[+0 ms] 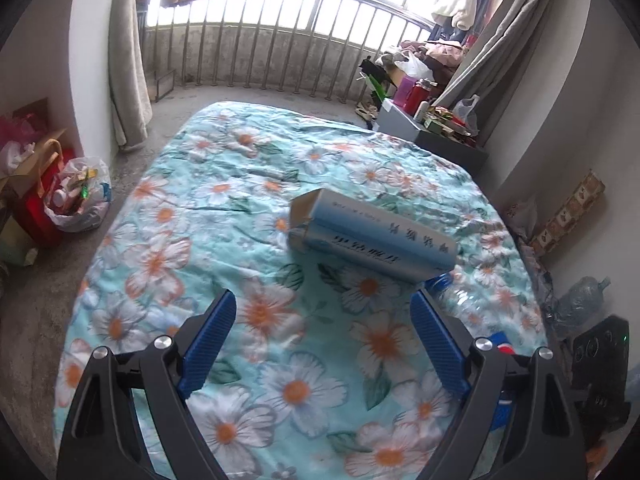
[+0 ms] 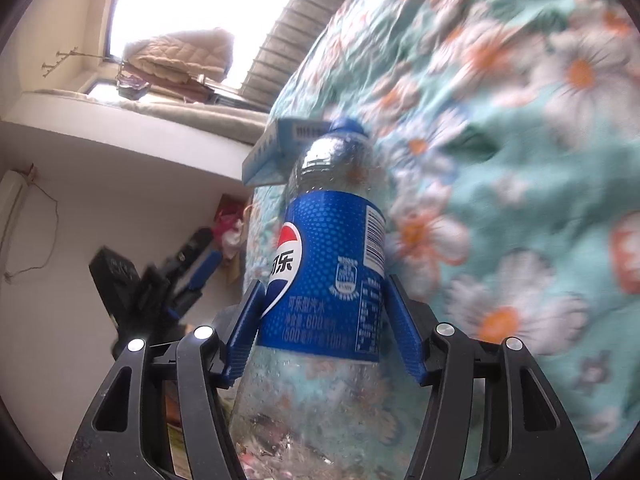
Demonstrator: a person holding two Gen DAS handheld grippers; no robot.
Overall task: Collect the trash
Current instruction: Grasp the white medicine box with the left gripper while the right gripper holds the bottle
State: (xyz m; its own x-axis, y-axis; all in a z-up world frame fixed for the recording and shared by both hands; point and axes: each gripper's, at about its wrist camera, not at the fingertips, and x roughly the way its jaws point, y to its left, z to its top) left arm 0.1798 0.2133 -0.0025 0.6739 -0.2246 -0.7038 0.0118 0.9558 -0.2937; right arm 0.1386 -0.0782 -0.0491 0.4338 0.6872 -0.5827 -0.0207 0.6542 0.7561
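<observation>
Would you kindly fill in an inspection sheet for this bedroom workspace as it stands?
Surface: bed with floral sheet, wrinkled.
Job's things: blue-and-white carton lying on the sheet, end flap open; clear cola bottle, blue cap on, its cap end beside the carton.
Clutter: filled white trash bag on the floor beside the bed; bags and boxes along the wall.
Grippers: left hand-held gripper open, nothing between its fingers; right hand-held gripper closed on the bottle's label.
Cables: thin wire on the wall.
Surroundings: balcony railing, curtains, hanging clothes.
</observation>
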